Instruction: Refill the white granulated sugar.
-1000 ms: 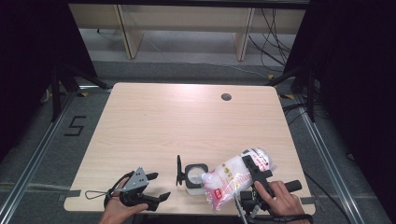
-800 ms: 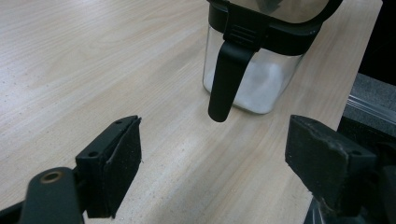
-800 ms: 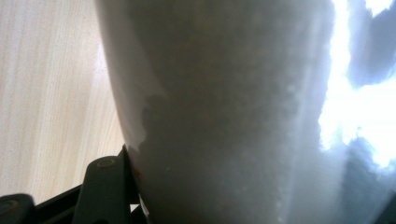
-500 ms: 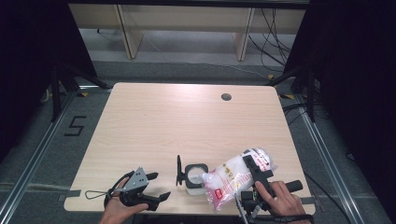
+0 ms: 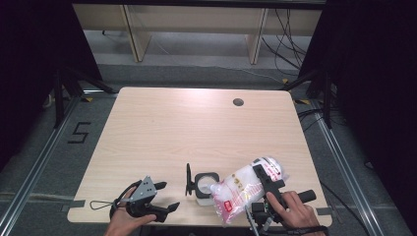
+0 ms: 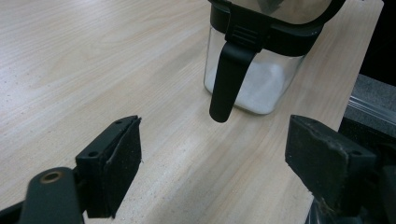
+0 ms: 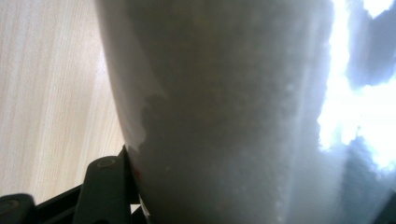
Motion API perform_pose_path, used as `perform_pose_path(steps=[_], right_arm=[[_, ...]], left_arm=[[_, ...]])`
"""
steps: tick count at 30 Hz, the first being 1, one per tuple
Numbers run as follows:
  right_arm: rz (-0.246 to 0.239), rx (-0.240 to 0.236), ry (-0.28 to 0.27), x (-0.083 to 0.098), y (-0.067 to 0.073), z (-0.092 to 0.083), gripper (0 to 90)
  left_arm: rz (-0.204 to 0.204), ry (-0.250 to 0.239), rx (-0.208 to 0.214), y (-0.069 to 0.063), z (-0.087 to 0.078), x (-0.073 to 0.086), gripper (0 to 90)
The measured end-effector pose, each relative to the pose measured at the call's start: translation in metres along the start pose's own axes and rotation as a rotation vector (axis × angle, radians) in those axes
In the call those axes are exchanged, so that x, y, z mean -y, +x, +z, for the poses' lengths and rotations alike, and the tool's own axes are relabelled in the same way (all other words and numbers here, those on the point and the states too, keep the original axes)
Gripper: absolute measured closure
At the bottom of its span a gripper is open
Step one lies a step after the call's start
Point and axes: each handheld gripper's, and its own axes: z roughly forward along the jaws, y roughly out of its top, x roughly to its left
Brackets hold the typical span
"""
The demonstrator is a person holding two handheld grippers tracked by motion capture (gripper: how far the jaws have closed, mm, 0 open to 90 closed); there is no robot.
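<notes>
Near the bottom middle of the high view, the right gripper [image 5: 268, 179] is clamping a soft bag [image 5: 241, 189] of white grains and tipping its lower corner over the open jar [image 5: 205, 183]. The left gripper [image 5: 164, 195] is resting at lower left, jaws spread wide and empty, facing the jar's flipped-up lid [image 6: 229, 81]. Nothing is steadying the jar, so the sagging bag could nudge it or spill grains onto the table [image 5: 196, 128].

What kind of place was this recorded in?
Probably a lab or recording bay: a bare light wooden table with a cable hole, black curtains at both sides, loose black cables on the grey floor.
</notes>
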Motion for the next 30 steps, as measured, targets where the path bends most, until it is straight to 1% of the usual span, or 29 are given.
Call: perform_pose_path(steps=[1,2,3,4,5,6,7,8,9,10,11,12,13,14,15,16,17,18,19,20,21,22,24,25,26,27,28,29,30], right_arm=[[0.037,0.005,-0.005,0.002,0.003,0.002,40.2],[0.037,0.005,-0.005,0.002,0.003,0.002,40.2],[0.051,0.008,-0.021,0.004,0.002,0.003,40.3],[0.043,-0.003,-0.008,0.006,0.001,0.003,40.2],[0.070,0.018,-0.012,0.008,0.003,0.004,40.3],[0.020,0.002,0.022,0.008,0.000,0.002,40.2],[0.055,0.004,0.025,0.010,0.003,0.002,40.3],[0.018,0.000,0.030,0.011,-0.001,0.000,40.3],[0.018,-0.009,0.037,0.012,-0.001,-0.001,40.3],[0.024,0.017,0.014,0.011,-0.001,-0.001,40.3],[0.024,0.017,0.014,0.011,-0.001,-0.001,40.3],[0.089,0.014,0.029,0.010,0.005,-0.002,40.3],[0.055,0.006,0.018,0.008,0.002,-0.003,40.3],[0.053,0.008,0.008,0.006,0.002,-0.002,40.3],[0.023,0.026,-0.020,0.005,0.000,0.000,40.3],[0.013,-0.002,0.003,0.002,-0.002,0.000,40.3],[0.015,0.009,-0.008,0.002,-0.002,0.002,40.3],[0.019,-0.001,0.002,0.001,-0.003,0.003,40.3],[0.055,0.013,-0.002,0.001,-0.001,0.007,40.3],[0.055,0.013,-0.002,0.001,-0.001,0.007,40.3],[0.034,0.008,0.001,0.001,-0.003,0.007,40.3],[0.061,0.000,0.013,0.002,-0.001,0.006,40.3],[0.055,0.010,0.006,0.004,0.000,0.006,40.3],[0.036,0.007,0.011,0.004,-0.001,0.005,40.4],[0.003,0.019,0.002,0.005,-0.003,0.005,40.3],[0.078,0.006,0.037,0.006,0.004,0.003,40.3],[0.010,0.008,0.024,0.005,-0.001,0.003,40.3],[0.030,0.006,0.019,0.006,0.001,0.002,40.3],[0.030,0.006,0.019,0.006,0.001,0.002,40.3]], left_arm=[[0.003,0.000,0.004,0.000,0.000,0.001,17.9],[0.003,0.000,0.004,0.000,0.000,0.001,17.9],[-0.002,-0.005,0.002,0.000,0.000,0.001,17.9],[-0.004,-0.001,0.003,0.000,0.000,0.000,17.9],[0.001,0.004,0.002,0.001,0.000,0.000,17.9],[0.000,0.001,0.003,0.000,0.000,0.000,17.9],[0.003,0.006,0.002,0.000,0.000,0.000,17.9],[0.011,0.005,0.003,0.001,0.000,0.000,17.9],[0.021,0.009,0.004,0.002,0.000,0.000,17.9],[-0.014,0.008,0.001,0.000,0.001,0.001,17.9],[-0.014,0.008,0.001,0.000,0.001,0.001,17.9],[-0.004,0.014,0.001,0.000,0.001,0.000,17.9],[-0.009,0.017,-0.002,-0.001,0.001,0.001,17.9],[-0.009,0.014,0.004,-0.001,0.001,0.001,17.9],[-0.003,0.014,-0.001,-0.001,0.001,0.000,17.9],[-0.013,0.012,0.000,-0.001,0.001,0.001,17.9],[-0.011,0.014,0.003,-0.001,0.001,0.001,17.9],[-0.009,0.015,-0.002,-0.001,0.001,0.001,17.9],[-0.006,0.015,0.000,0.000,0.001,0.001,17.9],[0.004,0.011,0.005,0.001,0.001,0.000,17.9],[-0.017,0.006,0.002,0.000,0.001,0.000,17.9],[-0.017,-0.003,0.006,-0.001,0.001,0.000,17.9],[-0.007,0.008,0.004,0.000,0.001,0.001,17.9],[0.000,0.012,0.005,0.001,0.001,0.001,17.9],[-0.008,0.009,0.003,0.001,0.001,0.001,17.9],[-0.015,0.005,0.004,0.000,0.001,0.000,17.9],[-0.019,-0.004,0.004,-0.001,0.001,0.001,17.9],[-0.010,0.013,0.002,0.000,0.000,0.001,17.9],[-0.010,0.013,0.002,0.000,0.000,0.001,17.9]])
